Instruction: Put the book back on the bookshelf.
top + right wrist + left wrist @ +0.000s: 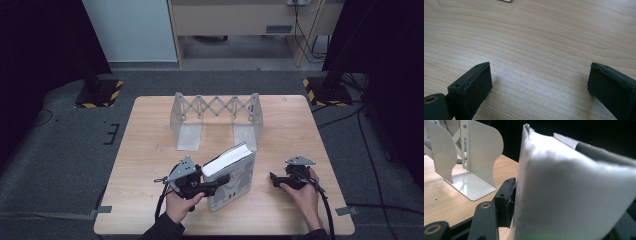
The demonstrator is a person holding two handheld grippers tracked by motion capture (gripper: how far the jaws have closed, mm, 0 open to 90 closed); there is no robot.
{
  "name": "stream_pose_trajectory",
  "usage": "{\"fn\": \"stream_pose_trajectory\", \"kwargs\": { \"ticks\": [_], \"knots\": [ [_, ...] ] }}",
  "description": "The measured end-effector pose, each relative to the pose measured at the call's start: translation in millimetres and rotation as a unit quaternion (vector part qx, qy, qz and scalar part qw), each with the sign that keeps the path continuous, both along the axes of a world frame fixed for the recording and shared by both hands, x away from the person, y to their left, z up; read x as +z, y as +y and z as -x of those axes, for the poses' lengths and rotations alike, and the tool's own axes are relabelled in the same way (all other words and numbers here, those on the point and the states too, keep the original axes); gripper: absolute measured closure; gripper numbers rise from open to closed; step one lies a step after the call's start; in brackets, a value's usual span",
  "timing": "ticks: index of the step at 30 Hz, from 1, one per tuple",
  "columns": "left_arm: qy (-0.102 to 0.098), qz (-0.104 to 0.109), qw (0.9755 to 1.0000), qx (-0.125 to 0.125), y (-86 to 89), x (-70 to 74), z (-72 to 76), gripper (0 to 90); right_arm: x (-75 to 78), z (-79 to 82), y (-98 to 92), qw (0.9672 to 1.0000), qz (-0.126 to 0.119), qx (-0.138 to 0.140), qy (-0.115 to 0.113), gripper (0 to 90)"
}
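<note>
A thick book point(235, 172) with a pale cover and white page edges is tilted up off the wooden table point(150, 150) near its front middle. My left gripper point(220, 179) is shut on the book from the left side. In the left gripper view the book's page block point(574, 190) looms close, and one black pad point(505, 200) presses against its cover. My right gripper point(274, 180) rests low to the right of the book, apart from it. It stands open point(540, 80) over bare wood, with nothing between the jaws.
A white metal extendable book rack point(216, 107) with scissor links stands at the back middle of the table, its end plates point(474, 157) upright. Black stands with striped bases point(100, 92) sit on the floor beyond the table's far corners.
</note>
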State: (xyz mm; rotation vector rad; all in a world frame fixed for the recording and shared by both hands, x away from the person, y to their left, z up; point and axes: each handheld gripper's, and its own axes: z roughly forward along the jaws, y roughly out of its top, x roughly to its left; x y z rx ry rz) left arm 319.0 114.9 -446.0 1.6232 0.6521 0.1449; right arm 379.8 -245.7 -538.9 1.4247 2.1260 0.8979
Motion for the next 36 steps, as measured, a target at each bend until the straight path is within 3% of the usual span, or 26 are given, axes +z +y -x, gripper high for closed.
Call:
{"fn": "stream_pose_trajectory", "kwargs": {
  "ticks": [6, 9, 19, 25, 36],
  "knots": [
    [-0.016, -0.001, 0.9998, 0.011, -2.4, 9.3, 2.3, 40.3, 0.0, 0.0, 0.1, 1.0000, 0.000, 0.000, 0.000, 5.8],
    [-0.026, -0.014, 0.9994, 0.018, -6.0, 13.9, 2.7, 39.4, -0.1, -0.2, 0.3, 1.0000, 0.000, -0.001, -0.001, 5.7],
    [-0.013, -0.017, 0.9998, 0.006, -14.7, 30.6, -9.0, 37.2, 0.0, -0.3, 0.7, 1.0000, 0.000, -0.002, 0.000, 5.6],
    [-0.009, -0.010, 0.9998, 0.013, -14.9, 39.9, -13.3, 38.5, 0.0, -0.3, 0.5, 1.0000, 0.001, -0.001, 0.000, 5.6],
    [-0.015, -0.071, 0.9972, 0.017, -31.9, 49.8, -20.8, 38.1, 0.0, -0.3, 0.5, 1.0000, 0.001, -0.001, 0.000, 5.6]
  ]
}}
